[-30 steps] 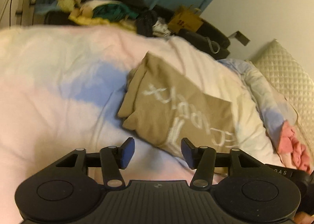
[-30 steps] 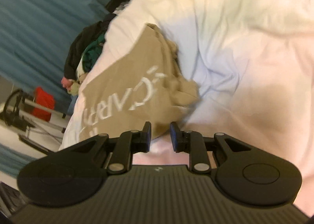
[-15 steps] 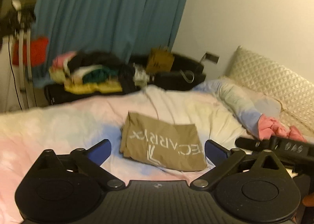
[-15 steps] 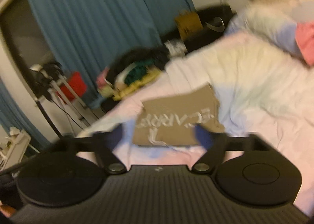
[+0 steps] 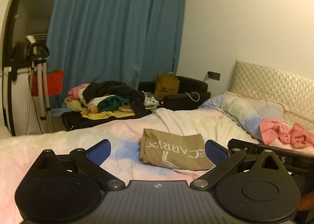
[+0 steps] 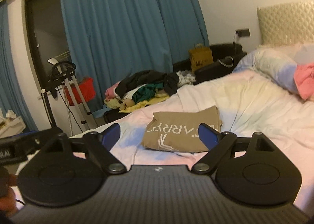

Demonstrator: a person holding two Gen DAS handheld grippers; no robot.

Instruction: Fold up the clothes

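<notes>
Two wide-spread jaws on left gripper (image 5: pixel 158 149), just opened, nothing between; folded tan shirt (image 5: pixel 173 151) flat on pastel bedsheet (image 5: pixel 58 145) ahead. Beyond: heaped clothes (image 5: pixel 109 98), blue curtain (image 5: pixel 117 27), pink cloth (image 5: pixel 282 131) by pillow.

From right wrist: right gripper (image 6: pixel 159 134) likewise just spread, empty; tan shirt beyond its tips, nothing across it. Tripod (image 6: pixel 76 90) left, yellow bag (image 6: pixel 201 57) behind.

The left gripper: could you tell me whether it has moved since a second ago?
Yes. The left gripper has pulled back and up from the folded tan shirt, jaws just opened, empty.
</notes>
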